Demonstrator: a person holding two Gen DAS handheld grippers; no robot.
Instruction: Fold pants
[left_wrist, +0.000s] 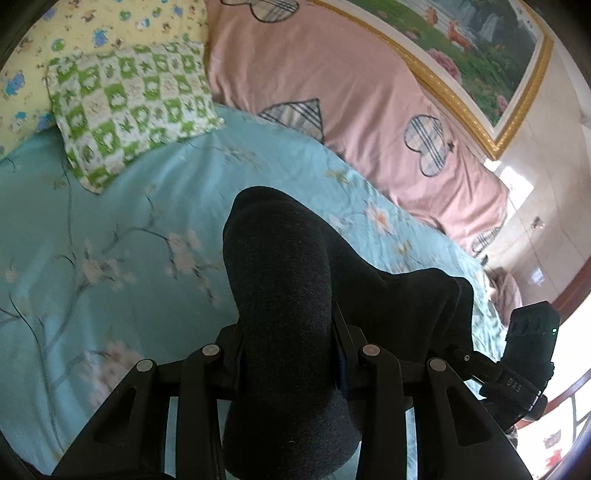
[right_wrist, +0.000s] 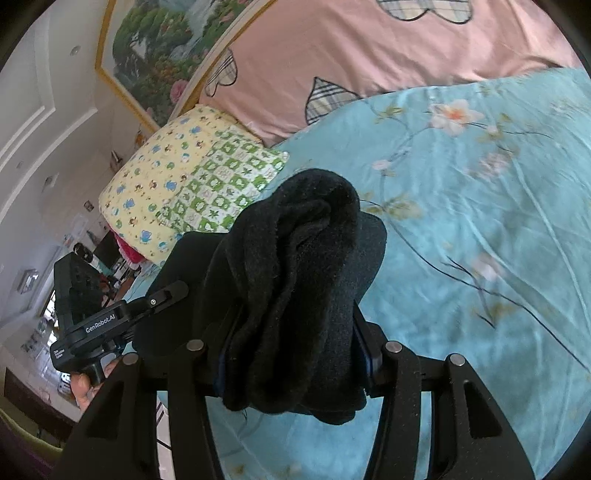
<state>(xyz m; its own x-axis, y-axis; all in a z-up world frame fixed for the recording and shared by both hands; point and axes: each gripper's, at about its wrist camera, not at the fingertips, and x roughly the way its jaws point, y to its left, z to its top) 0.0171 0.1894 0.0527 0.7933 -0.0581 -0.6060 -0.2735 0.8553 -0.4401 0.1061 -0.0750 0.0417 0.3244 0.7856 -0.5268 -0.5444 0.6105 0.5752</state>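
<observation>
Both grippers, L (left_wrist: 291, 354) & R (right_wrist: 295, 354), pinch dark pants (left_wrist: 280, 280) above bed (left_wrist: 110, 221).

Turquoise floral bedsheet (left_wrist: 110, 229) covered the bed. Green checked pillow (left_wrist: 129, 107) lay on a yellow printed pillow (left_wrist: 92, 26). Pink quilt (left_wrist: 332, 74) beside; gold-framed painting (left_wrist: 461, 44) above.

The pants (left_wrist: 280, 280) are seen as dark, matt knit cloth, fuzzy on the fleecy inner side (right_wrist: 295, 280). The bedspread (left_wrist: 110, 229) is of smooth, faintly glossy cloth. Matt black plastic with metal pins is shown on each gripper frame.
</observation>
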